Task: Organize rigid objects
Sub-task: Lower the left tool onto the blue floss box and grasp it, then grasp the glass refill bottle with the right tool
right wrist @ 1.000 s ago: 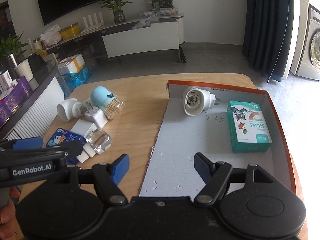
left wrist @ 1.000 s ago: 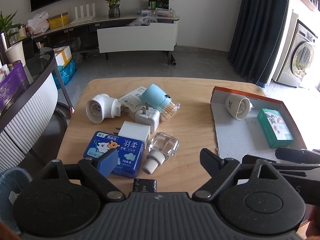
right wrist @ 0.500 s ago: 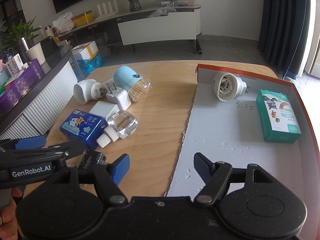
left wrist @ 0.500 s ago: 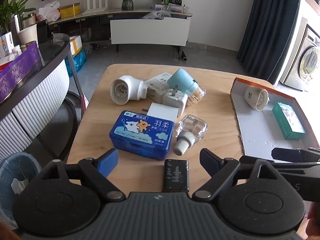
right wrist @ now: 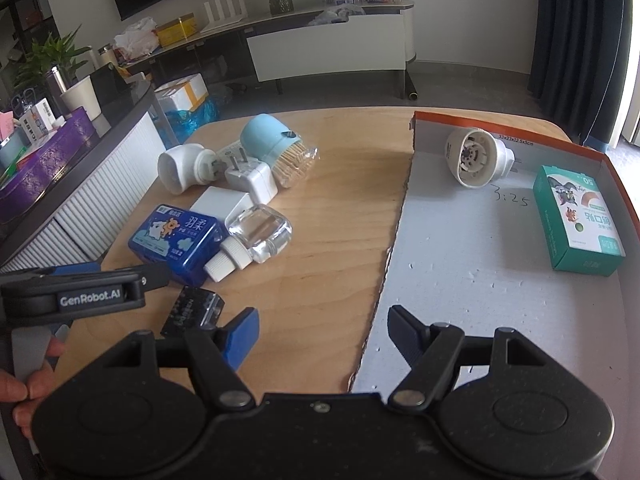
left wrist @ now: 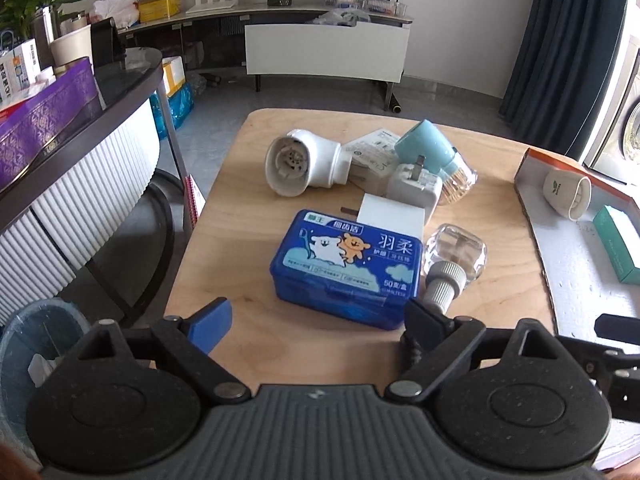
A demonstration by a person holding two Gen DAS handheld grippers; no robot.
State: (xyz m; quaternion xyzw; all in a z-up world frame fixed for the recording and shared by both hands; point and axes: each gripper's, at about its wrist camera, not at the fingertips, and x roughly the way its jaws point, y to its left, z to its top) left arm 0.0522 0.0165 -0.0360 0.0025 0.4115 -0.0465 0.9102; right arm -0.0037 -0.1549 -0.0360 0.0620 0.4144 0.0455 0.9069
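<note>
On the wooden table [left wrist: 256, 344] lies a cluster: a blue floss box [left wrist: 346, 268] [right wrist: 178, 242], a clear bottle with white cap [left wrist: 454, 260] [right wrist: 254, 238], white chargers [left wrist: 414, 190], a white plug-in socket [left wrist: 298, 166], a blue-capped toothpick jar [left wrist: 434, 156] [right wrist: 276, 150], and a black device [right wrist: 192, 312]. My left gripper [left wrist: 316, 320] is open, just before the floss box. My right gripper [right wrist: 320, 330] is open and empty over the edge of the orange-rimmed tray [right wrist: 460, 280]. The tray holds a white socket [right wrist: 476, 156] and a green box [right wrist: 578, 218].
A curved white-slatted counter [left wrist: 76, 208] with a purple box stands left of the table. A bin [left wrist: 36, 344] sits on the floor at lower left. A TV bench and dark curtain stand at the back. A washing machine is far right.
My left gripper has moved forward and left toward the floss box; the black device has slipped out of its view beneath it. My right gripper has shifted left, to the tray's edge.
</note>
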